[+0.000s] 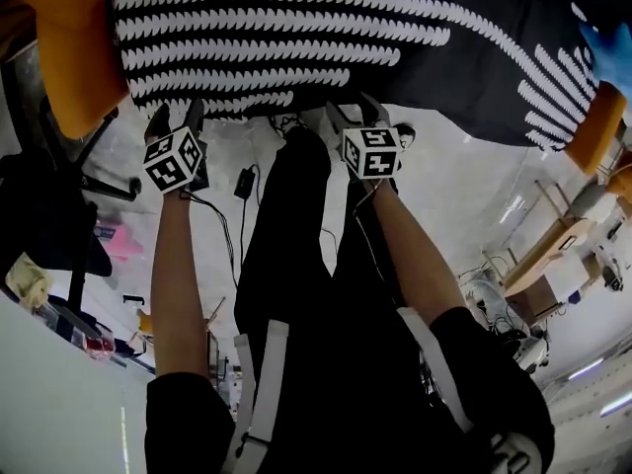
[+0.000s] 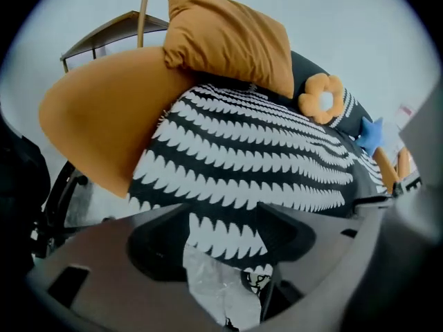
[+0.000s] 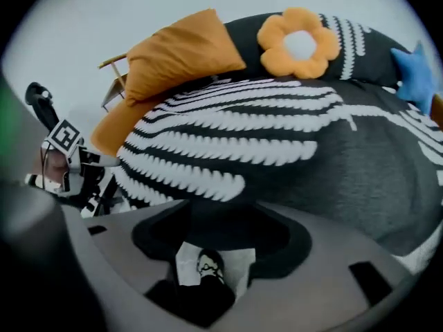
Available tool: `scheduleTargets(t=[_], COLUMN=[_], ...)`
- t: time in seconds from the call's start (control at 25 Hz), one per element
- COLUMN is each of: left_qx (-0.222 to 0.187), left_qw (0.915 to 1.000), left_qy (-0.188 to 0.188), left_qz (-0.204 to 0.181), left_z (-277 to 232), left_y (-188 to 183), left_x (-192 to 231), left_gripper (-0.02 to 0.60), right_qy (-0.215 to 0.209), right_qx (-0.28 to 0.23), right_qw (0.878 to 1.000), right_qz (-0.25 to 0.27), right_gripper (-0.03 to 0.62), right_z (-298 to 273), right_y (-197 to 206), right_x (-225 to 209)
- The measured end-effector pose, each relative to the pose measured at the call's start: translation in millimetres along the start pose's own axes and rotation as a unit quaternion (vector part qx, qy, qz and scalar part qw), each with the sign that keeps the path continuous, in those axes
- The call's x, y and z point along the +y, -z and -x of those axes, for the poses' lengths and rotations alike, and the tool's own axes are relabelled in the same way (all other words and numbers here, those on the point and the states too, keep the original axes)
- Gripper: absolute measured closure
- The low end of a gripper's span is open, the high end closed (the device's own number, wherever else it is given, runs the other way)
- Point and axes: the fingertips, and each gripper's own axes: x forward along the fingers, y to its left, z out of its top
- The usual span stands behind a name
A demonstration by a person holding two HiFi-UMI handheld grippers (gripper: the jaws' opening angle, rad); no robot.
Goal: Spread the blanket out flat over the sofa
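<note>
Sofa: orange, rounded arms. The end arm on the person's left stays bare.

Blanket: black with white scalloped stripes. It covers the seat from the bare arm across to the far end and runs up the backrest. Its hem hangs over the sofa's front edge, just ahead of both tools. It looks smooth with no large folds, so the spread seems close to finished. The far right corner is cut off in the head view.

Orange pillow: leans at the back corner by the bare arm, on top of the blanket.

Flower cushion and blue star cushion: propped along the backrest towards the right end. They probably help pin the cloth there.

Left gripper: at the front edge, pointing down at the hem. Jaws spread; hem shows in the gap but neither pad presses it.

Right gripper: also at the front edge, nearer the middle. Jaws spread, with only the floor and a shoe visible between them. Open claws fit cloth left lying by its own weight.
</note>
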Motion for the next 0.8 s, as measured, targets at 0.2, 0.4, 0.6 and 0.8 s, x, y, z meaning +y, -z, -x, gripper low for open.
scheduleTargets(t=[0.2,0.4,0.6,0.8], left_qx=[0.060,0.114,0.154,0.156], left_qw=[0.9982,0.9916,0.9765,0.9782], left_qy=[-0.005,-0.036,-0.050,-0.053], left_qz=[-0.009,-0.049,-0.142,-0.127], left_z=[-10.5,-9.3,3.1,10.6], left_y=[-8.7,-21.2,-35.5,-10.6], left_x=[-29.3,-67.2,-67.1,-11.4], left_gripper=[0.295,0.299,0.528,0.548], right_qy=[0.056,0.050,0.057,0.062], right_qx=[0.020,0.041,0.040,0.050], right_qw=[0.997,0.996,0.993,0.996], right_qz=[-0.055,-0.058,-0.092,-0.048], right_gripper=[0.304,0.353,0.494,0.540], right_z=[37.1,49.2,52.8,39.0], right_y=[5.8,-14.8,-16.0,-7.3], right_x=[-72.2,-117.2,-113.0,-60.1])
